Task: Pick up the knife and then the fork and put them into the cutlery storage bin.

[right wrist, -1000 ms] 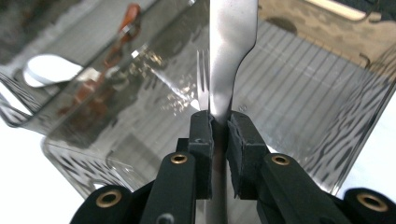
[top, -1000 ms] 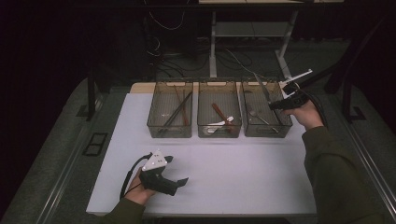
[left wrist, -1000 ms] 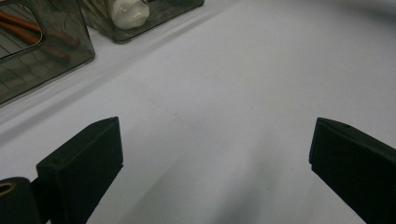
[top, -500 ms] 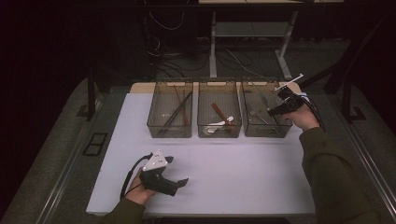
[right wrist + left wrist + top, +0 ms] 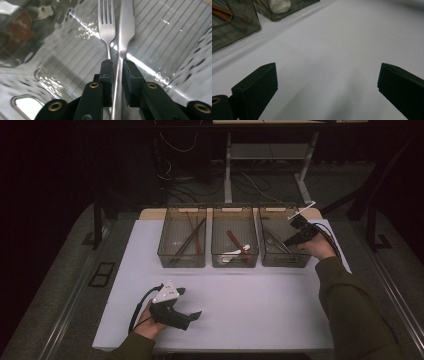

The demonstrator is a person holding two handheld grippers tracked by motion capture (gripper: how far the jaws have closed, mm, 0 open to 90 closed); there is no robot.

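Inside the right-hand clear bin [image 5: 267, 260], my right gripper [image 5: 292, 239] points down and is shut on the handle of a steel knife [image 5: 126, 25]. The two black jaws pinch the handle from either side. A steel fork [image 5: 107, 27] lies right beside the knife on the ribbed bin floor [image 5: 160, 32]. My left gripper [image 5: 190, 303] rests at the near left of the white table [image 5: 260, 305], held by a hand. It is open, and in the left gripper view the left gripper [image 5: 327, 82] has bare table between its jaws.
Three clear bins stand in a row at the back of the table. The left bin [image 5: 170, 257] holds dark and reddish chopsticks [image 5: 190, 237]. The middle bin [image 5: 216, 257] holds a red-brown utensil [image 5: 236, 241] and a white spoon [image 5: 232, 253]. Dark floor surrounds the table.
My right gripper has come down from above the right bin's far rim into the bin, toward the cutlery. The left gripper has stayed where it was.
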